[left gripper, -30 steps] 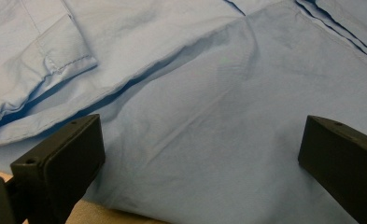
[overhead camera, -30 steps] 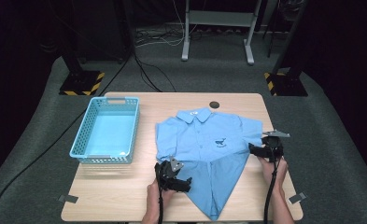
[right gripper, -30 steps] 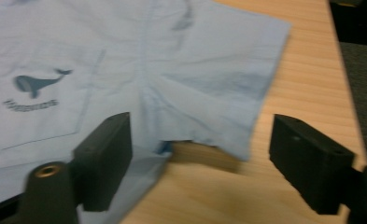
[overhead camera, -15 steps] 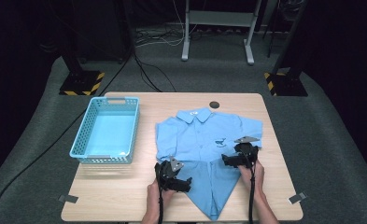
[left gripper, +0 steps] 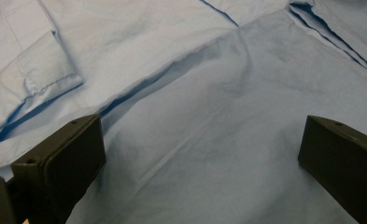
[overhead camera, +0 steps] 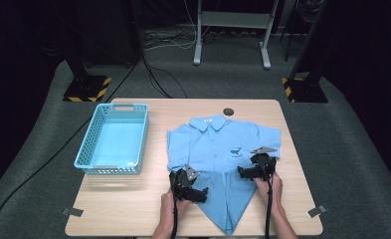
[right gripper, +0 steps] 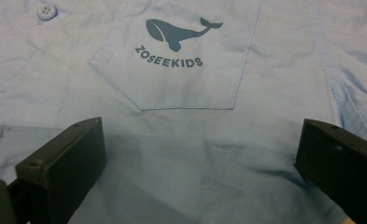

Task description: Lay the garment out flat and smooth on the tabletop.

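Item 1: light-blue plastic lattice basket (overhead camera: 112,144), at 9 o'clock of the wooden table (overhead camera: 133,214), nothing in it; likely parked there to take the garment once folded.

Item 2: your left gripper (overhead camera: 199,191), at 6 o'clock of the table, resting on the shirt's lower left. Jaws wide apart in the left gripper view, cloth under them, nothing pinched. Prob. pinning the folded-in hem so it won't spring back.

Item 3: light-blue short-sleeved cotton kids' shirt (overhead camera: 218,144), centre-right of table, collar toward 12, buttoned front up, both lower corners folded in so the bottom runs to a point at 6.

Item 4: chest pocket w/ whale print (right gripper: 181,56), just beyond the right jaws.

Item 5: your right gripper (overhead camera: 244,173), at 4 o'clock of the shirt, on the fold edge below the pocket. Its jaws have just been opening, now wide, nothing between them; looks like a release after laying the flap.

Item 6: small dark round grommet (overhead camera: 228,111), at 12 o'clock of the collar.
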`<state>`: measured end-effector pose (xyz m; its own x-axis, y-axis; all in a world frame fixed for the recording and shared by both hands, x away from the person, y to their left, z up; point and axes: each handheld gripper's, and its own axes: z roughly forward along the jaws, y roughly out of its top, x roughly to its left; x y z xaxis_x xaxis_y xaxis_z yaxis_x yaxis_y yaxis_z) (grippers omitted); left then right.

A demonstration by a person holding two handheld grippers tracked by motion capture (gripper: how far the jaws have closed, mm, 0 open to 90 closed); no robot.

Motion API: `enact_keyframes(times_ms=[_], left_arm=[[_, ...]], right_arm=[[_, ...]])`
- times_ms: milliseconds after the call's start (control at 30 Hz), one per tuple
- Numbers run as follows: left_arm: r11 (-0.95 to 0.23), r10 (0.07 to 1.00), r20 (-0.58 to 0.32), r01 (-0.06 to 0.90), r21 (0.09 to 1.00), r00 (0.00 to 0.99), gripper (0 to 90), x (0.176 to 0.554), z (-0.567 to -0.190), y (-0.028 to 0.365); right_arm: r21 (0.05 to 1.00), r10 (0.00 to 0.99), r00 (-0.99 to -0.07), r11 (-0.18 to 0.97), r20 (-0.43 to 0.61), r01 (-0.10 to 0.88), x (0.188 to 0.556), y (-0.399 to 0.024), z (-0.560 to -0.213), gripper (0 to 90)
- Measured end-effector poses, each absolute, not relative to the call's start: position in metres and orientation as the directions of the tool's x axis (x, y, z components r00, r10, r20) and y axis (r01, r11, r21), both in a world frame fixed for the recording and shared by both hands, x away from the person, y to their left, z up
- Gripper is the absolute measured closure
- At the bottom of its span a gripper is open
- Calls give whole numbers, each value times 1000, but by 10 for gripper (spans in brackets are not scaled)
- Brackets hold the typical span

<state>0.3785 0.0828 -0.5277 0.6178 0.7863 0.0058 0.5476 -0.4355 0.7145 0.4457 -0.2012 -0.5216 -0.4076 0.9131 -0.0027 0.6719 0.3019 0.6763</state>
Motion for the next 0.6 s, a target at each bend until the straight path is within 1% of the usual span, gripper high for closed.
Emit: enact_keyframes(times_ms=[367, 600], left_arm=[[-449, 770, 5, 536, 715, 638, 4, 389, -527, 67], [-454, 767, 7, 535, 713, 642, 4, 390, -527, 65]], right_arm=[[680, 933, -361, 264, 0, 684, 443, -223, -522, 9], [704, 938, -347, 247, -1, 665, 439, -229, -525, 11]])
